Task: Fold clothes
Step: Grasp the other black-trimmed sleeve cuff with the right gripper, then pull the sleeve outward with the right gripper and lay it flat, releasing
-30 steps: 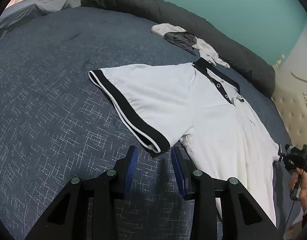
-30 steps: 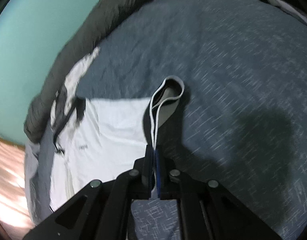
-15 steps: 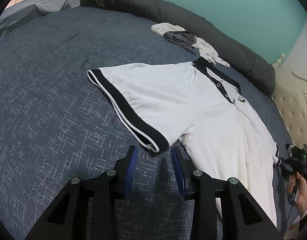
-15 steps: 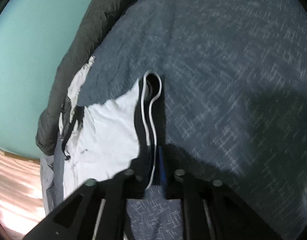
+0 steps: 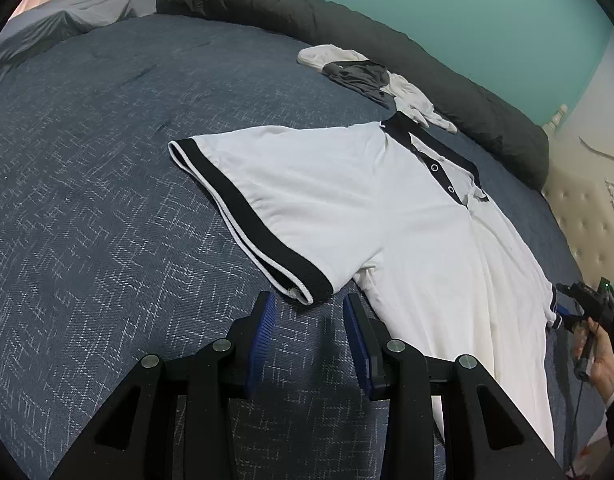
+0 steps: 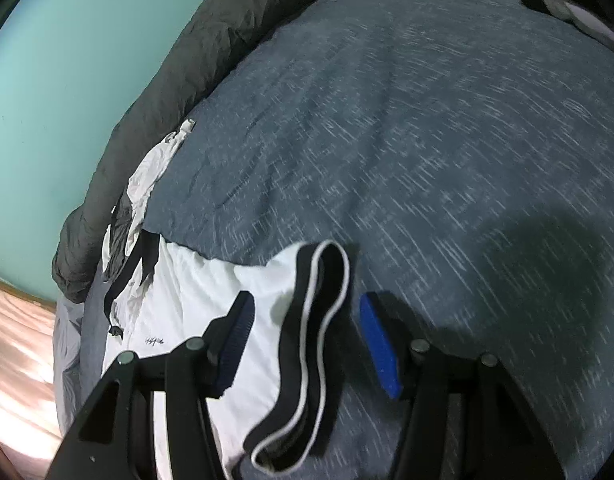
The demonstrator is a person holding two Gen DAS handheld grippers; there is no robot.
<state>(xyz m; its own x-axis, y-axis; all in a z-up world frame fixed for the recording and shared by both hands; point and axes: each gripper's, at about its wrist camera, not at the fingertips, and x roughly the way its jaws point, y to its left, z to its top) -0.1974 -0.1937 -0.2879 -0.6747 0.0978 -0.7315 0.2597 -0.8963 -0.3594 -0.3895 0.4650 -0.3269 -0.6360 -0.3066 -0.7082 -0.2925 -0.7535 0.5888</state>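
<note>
A white polo shirt (image 5: 387, 216) with black collar and black sleeve cuffs lies spread flat on the blue bedspread (image 5: 107, 200). My left gripper (image 5: 309, 300) stands open just short of the near sleeve cuff (image 5: 267, 240), nothing between its blue pads. In the right wrist view my right gripper (image 6: 303, 308) has its jaws opening; the other sleeve's black-and-white cuff (image 6: 319, 312) lies loose between them, touching neither pad. That same gripper (image 5: 563, 316) shows at the shirt's far edge in the left wrist view, held by a hand (image 5: 599, 360).
A dark grey rolled duvet (image 5: 387, 40) runs along the teal wall. A crumpled pile of white and grey clothes (image 5: 371, 76) lies beyond the shirt's collar. A padded cream headboard (image 5: 587, 208) stands at the right.
My right gripper has opened and let go of the sleeve cuff, which dropped onto the bed, and it has moved forward and down. The left gripper has stayed still.
</note>
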